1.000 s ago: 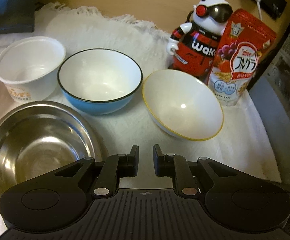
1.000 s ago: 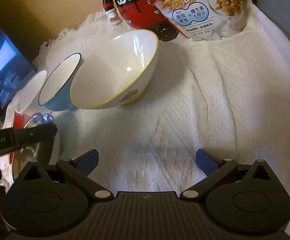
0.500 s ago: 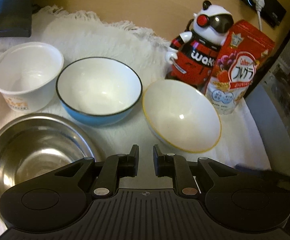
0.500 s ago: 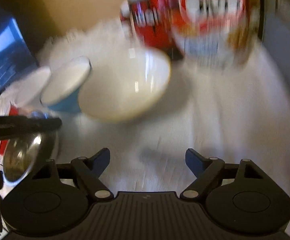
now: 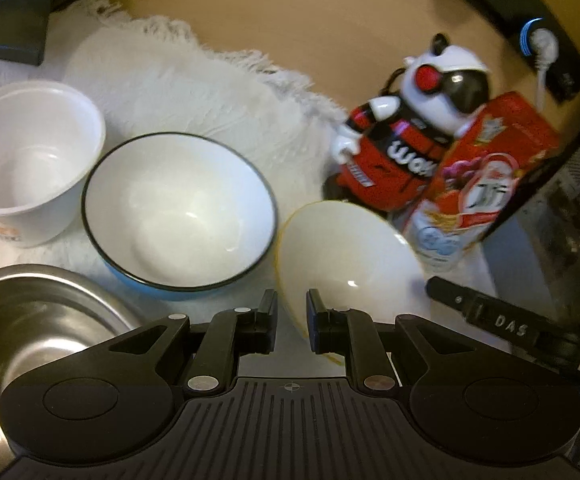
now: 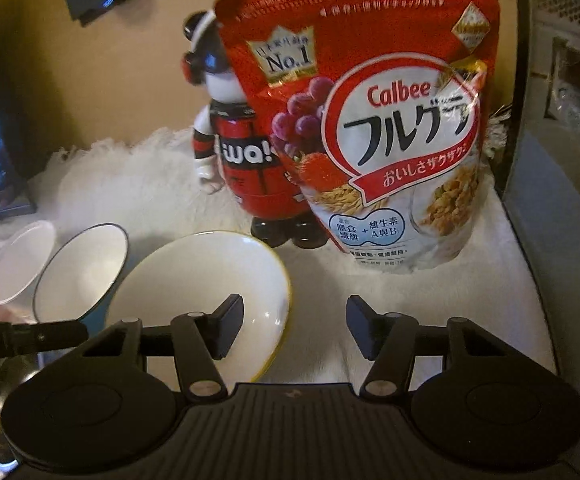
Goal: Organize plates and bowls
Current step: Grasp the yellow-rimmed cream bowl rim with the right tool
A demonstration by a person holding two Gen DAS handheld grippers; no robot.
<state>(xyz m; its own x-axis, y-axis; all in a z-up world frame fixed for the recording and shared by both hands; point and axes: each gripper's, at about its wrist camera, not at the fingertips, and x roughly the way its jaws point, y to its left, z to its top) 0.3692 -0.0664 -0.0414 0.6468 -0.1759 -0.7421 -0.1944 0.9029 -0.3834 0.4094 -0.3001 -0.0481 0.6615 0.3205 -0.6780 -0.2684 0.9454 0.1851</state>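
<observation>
Four containers on white cloth [image 5: 177,76], all with nothing inside: steel bowl [image 5: 29,320] at 8 o'clock in left view, white cup [image 5: 29,156] at 10, blue bowl [image 5: 177,212] centre, yellow-rimmed bowl [image 6: 201,300] at 4.

One cereal bag [image 6: 378,128], one toy robot [image 6: 233,152] behind.

Left gripper [image 5: 292,316]: narrow gap, gripping nothing.

Right gripper [image 6: 296,328]: spread wide around yellow-rimmed bowl's rim, contact unclear.

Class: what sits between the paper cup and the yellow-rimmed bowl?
The blue bowl sits between the paper cup and the yellow-rimmed bowl, in both views.
</observation>
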